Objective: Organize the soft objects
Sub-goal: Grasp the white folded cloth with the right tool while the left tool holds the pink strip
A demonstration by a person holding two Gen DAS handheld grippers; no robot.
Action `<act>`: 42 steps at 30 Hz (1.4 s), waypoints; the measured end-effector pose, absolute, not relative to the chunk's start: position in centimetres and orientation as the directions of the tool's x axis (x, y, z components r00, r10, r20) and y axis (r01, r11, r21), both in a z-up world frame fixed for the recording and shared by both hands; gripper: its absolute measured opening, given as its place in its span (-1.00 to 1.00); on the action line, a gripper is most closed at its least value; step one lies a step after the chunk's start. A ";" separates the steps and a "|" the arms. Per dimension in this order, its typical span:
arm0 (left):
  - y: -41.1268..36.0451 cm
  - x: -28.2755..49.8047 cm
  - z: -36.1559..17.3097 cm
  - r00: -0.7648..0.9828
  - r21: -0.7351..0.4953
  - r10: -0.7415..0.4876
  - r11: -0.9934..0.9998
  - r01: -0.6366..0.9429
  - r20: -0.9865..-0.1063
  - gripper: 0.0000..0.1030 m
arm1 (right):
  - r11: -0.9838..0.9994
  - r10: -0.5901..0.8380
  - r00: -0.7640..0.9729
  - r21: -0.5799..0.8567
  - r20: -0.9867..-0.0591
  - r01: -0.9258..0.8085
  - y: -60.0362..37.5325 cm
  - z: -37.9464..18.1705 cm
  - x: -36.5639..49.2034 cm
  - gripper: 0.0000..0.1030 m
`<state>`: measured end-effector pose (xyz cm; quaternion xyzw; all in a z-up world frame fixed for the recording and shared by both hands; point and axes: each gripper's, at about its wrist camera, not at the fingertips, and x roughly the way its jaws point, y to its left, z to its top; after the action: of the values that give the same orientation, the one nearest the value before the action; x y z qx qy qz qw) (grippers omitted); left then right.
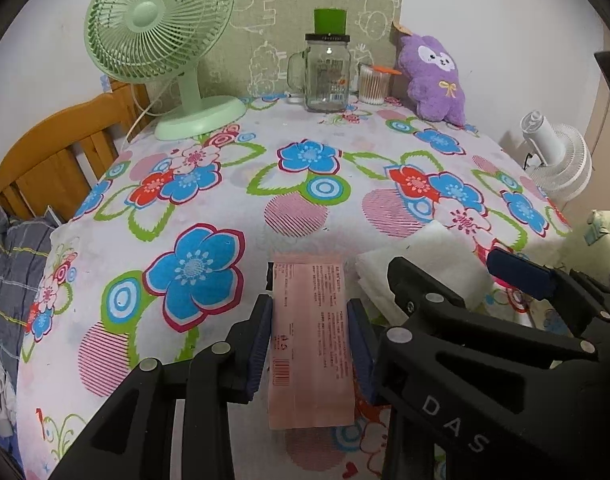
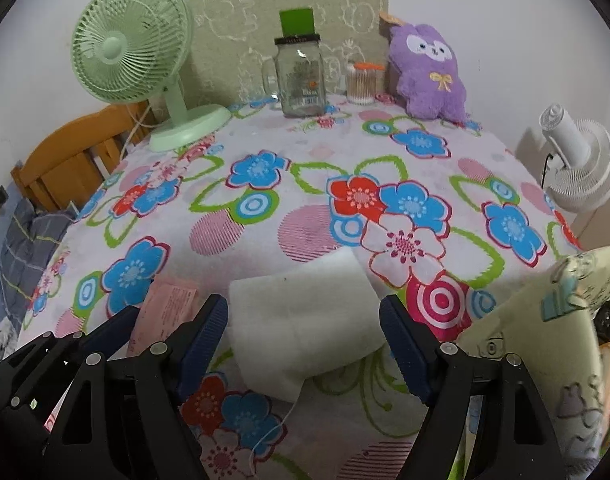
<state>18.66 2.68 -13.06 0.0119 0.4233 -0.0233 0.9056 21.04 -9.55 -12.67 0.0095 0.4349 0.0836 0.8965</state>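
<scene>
While left gripper [image 1: 311, 340] clamps pink pack [image 1: 311, 344] on floral cloth [image 1: 225, 184], right gripper [image 2: 303, 344] stands spread around white pad [image 2: 305, 320], pads not touching it.

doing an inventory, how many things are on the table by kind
fans: 1, green desk fan
containers: 2, glass jar, cotton swab tub
soft things: 3, purple plush, pink packet, white foam pad
total: 6

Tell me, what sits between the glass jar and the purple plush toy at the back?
A small clear container of cotton swabs with an orange lid stands between the glass jar and the purple plush toy; both views show it.
</scene>
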 end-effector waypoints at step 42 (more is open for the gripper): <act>3.5 16.1 -14.0 0.620 0.037 0.019 0.999 0.016 -0.784 -0.26 | 0.973 0.207 0.552 0.113 -0.807 -0.200 -8.6 -14.0 18.9 0.15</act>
<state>16.06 3.46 -14.05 0.0201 0.4357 0.0007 0.8999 18.88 -8.59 -14.02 0.0039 0.4587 0.1154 0.8810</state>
